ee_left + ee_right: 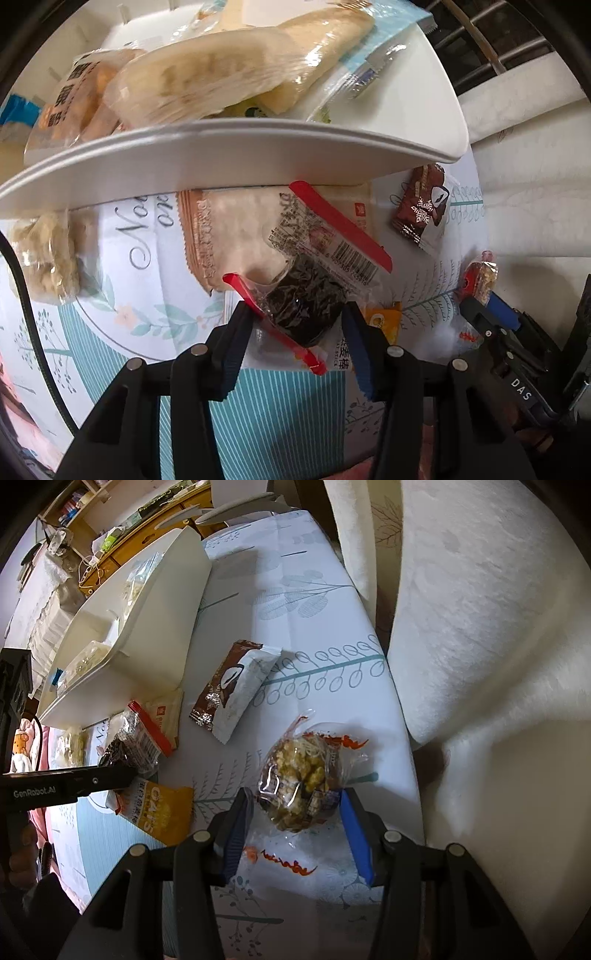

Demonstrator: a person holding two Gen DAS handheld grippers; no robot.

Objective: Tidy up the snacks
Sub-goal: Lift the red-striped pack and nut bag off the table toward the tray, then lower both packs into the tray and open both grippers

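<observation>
My left gripper (pixel 295 314) is shut on a dark snack in a clear wrapper with red ends (pixel 301 299), just above the table in front of the white tray (pixel 221 155). The tray holds several wrapped pastries (pixel 229 70). My right gripper (pixel 293 801) is open around a clear packet of golden puffed snack (pixel 299 775) that lies on the tablecloth. The same packet shows in the left wrist view (pixel 480 280) with the right gripper behind it. The left gripper shows in the right wrist view (pixel 125 771) on the dark snack (pixel 114 753).
A brown and white wafer packet (pixel 236 686), a yellow oats packet (pixel 159 808), a pale cracker packet (pixel 229 229) and a bag of crumbly pieces (pixel 48 251) lie on the patterned tablecloth (pixel 295 602). A white cushion (pixel 480 627) borders the table's right edge.
</observation>
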